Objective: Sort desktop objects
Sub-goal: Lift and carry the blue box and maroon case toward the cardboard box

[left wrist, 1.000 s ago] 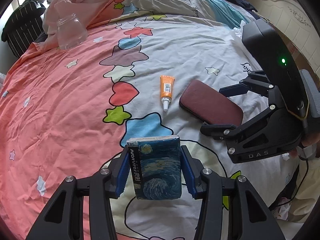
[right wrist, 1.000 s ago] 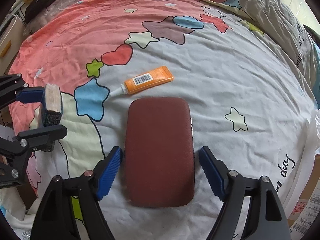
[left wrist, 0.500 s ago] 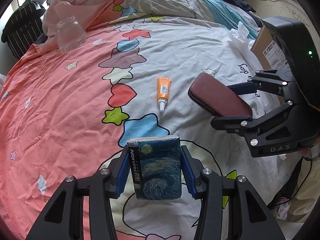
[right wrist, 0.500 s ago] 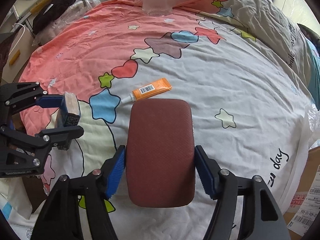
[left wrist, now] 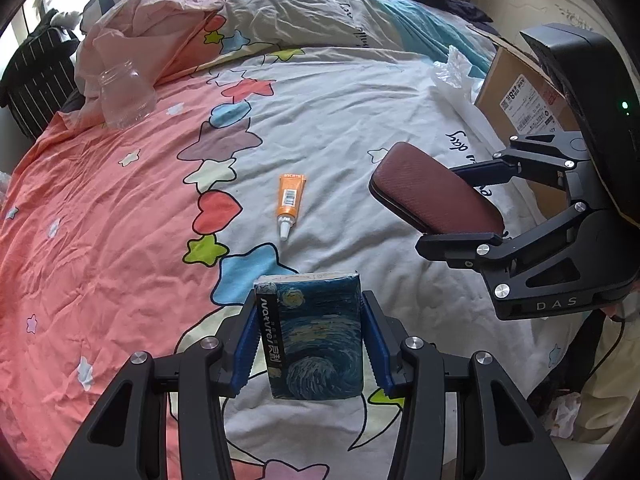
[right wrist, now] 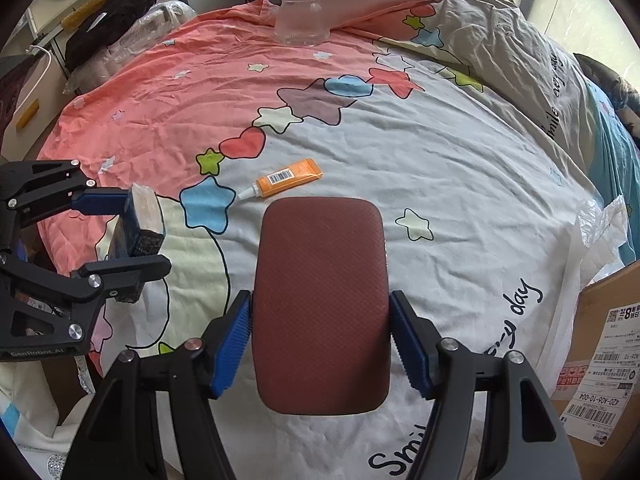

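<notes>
My left gripper (left wrist: 308, 344): blue pads clamped on the sides of a small tissue pack printed with a swirling night-sky painting (left wrist: 314, 336), lifted off the bed.
My right gripper (right wrist: 320, 344): clamped on a flat maroon textured case with rounded corners (right wrist: 322, 304), held above the sheet.
Orange tube with white nozzle and barcode (left wrist: 290, 204): lying on the white part of the star-and-heart printed bedsheet (left wrist: 120, 240), between both held things.
Clear glass jar (right wrist: 302, 18): upright at the far edge, well apart.
Cardboard box with shipping labels (right wrist: 600, 340): beside the bed.
</notes>
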